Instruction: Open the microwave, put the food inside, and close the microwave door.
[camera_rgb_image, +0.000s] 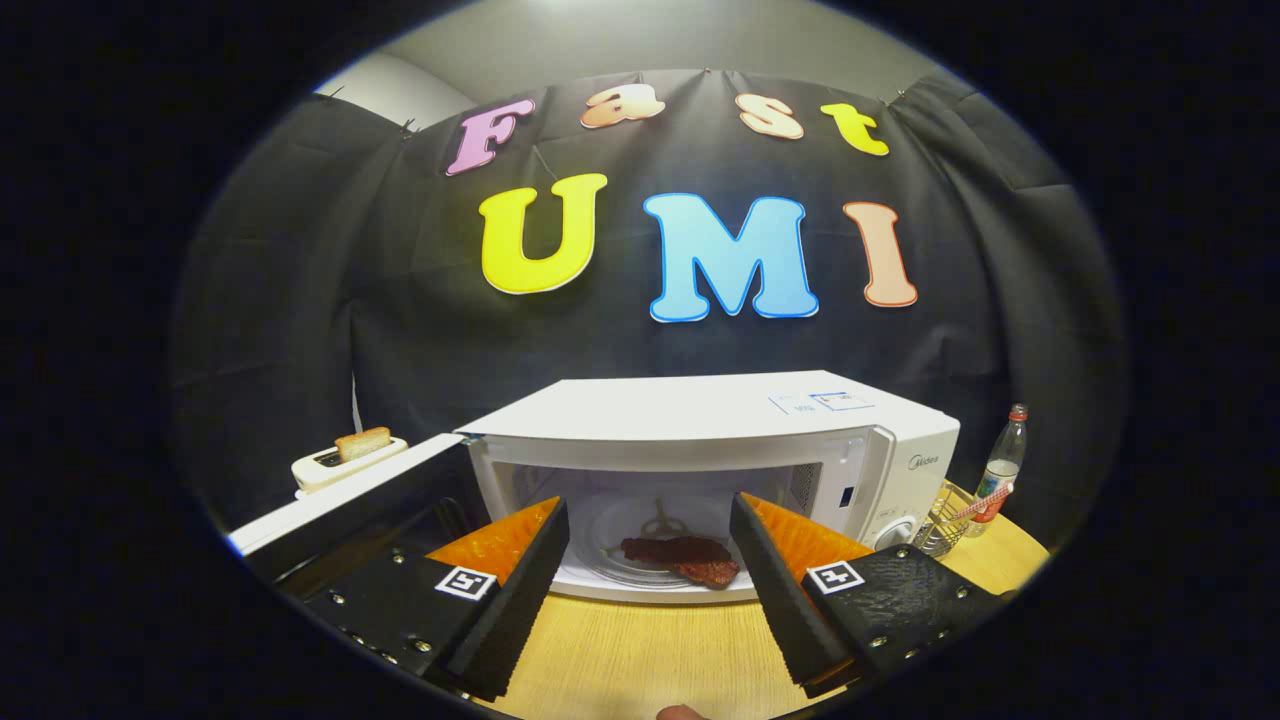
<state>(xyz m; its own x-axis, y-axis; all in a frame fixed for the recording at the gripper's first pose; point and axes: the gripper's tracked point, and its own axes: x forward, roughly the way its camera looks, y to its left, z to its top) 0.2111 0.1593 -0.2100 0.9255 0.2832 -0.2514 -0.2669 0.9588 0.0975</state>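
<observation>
Fingers: my gripper is spread wide and holds nothing, squared up in front of the oven mouth.
Food: the dark slab of meat lies on the glass turntable inside the microwave, beyond my fingertips; I judge the loading done.
Door: the microwave door hangs swung out leftward, waiting to be shut.
Surface: pale wooden table.
Room: a toaster with bread, a wire basket and a bottle flank the oven.

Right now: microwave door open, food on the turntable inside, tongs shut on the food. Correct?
One thing is off: the tongs are open and hold nothing. In the gripper view their two fingers stand apart over the table, with the food lying beyond them on the turntable inside the microwave. The door is open, swung out beside the toaster.
</observation>
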